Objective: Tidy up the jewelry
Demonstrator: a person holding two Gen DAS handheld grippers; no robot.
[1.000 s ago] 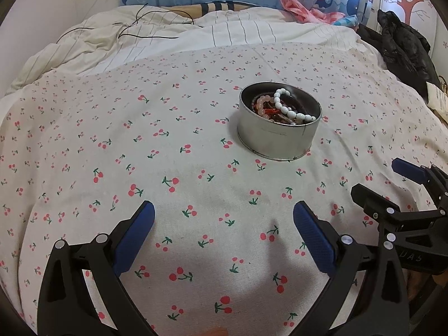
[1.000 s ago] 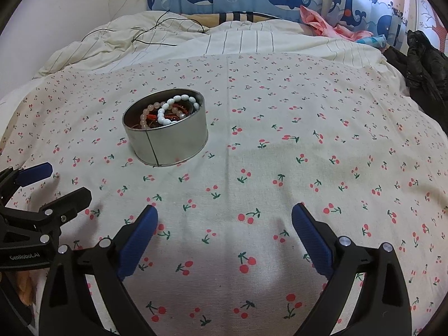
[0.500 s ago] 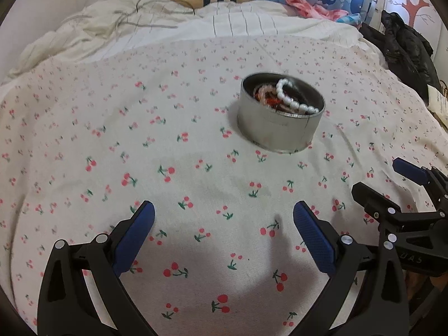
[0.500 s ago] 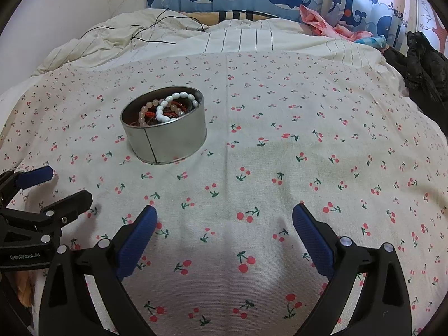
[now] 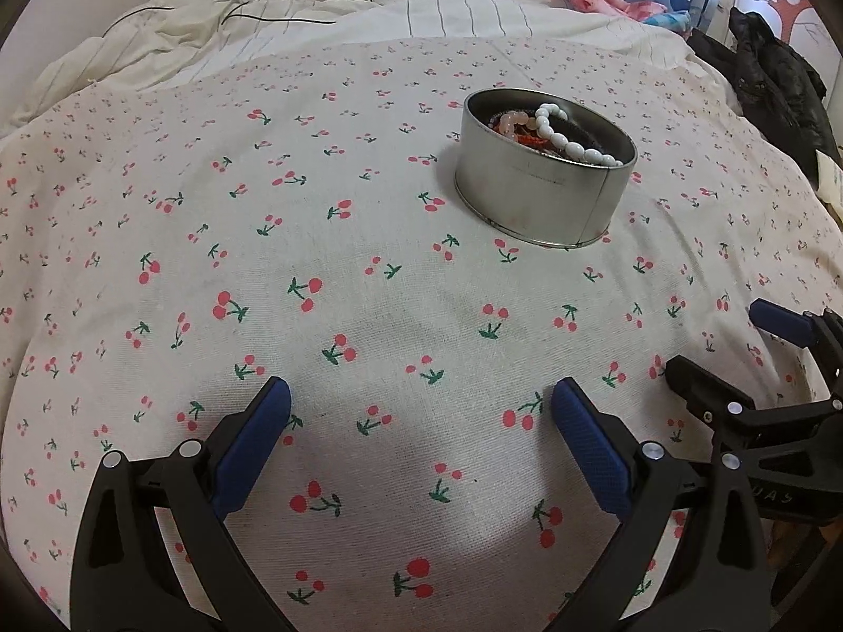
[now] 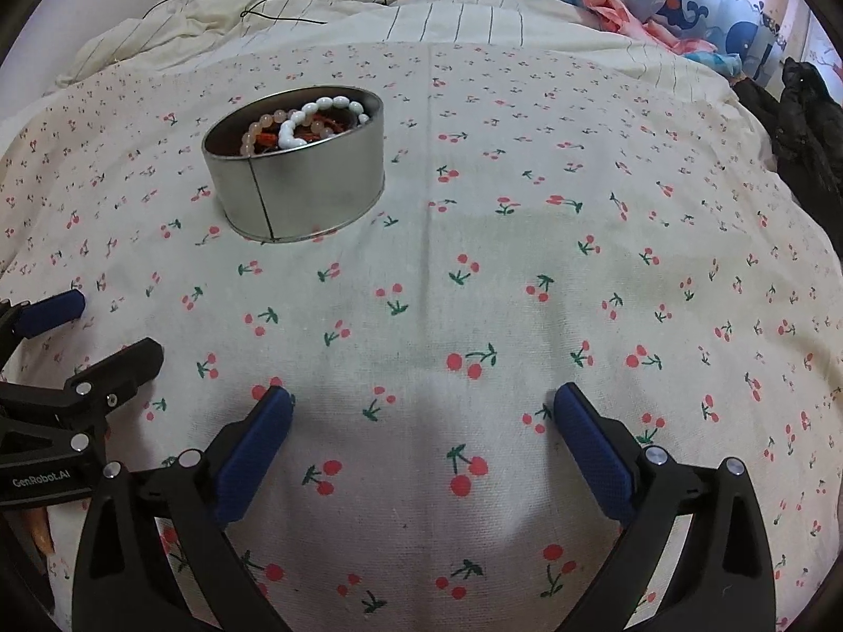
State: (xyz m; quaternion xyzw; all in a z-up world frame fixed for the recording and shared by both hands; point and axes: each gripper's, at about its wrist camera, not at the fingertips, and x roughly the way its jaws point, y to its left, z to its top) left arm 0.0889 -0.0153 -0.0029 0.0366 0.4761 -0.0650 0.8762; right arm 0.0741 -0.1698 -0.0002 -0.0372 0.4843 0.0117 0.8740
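Left wrist view: left tool (image 5: 421,405) hangs low over the cherry-print bedsheet (image 5: 263,242), blue pads spread wide, nothing between them. Round silver metal tin (image 5: 542,195) sits on the bed ahead and to the right, well apart from the pads. Inside it: white oval-bead bracelet (image 5: 566,139) draped toward the far right rim, pale pink bead bracelet (image 5: 508,120) and a red-orange piece beneath, tangled together. Right tool (image 5: 737,347) shows at the right edge, fingers also apart, empty. Black jacket (image 5: 774,84) lies at the far right of the bed. Right wrist view: right tool (image 6: 421,411) open over bare sheet; tin (image 6: 300,179) ahead to the left, white bracelet (image 6: 316,116) on top of the heap; left tool (image 6: 95,326) at the left edge. Judgement: all the jewelry seems to be in the tin, so the task looks at or near its end. If another piece is to be lifted, take the white strand first since it lies uppermost, pinch across one bead run, and steady the tin wall with the other tool, as soft bedding may let it tip. Against the frame a second ago: tin looks nearer and larger in both views, contents unshifted, both tools equally spread.
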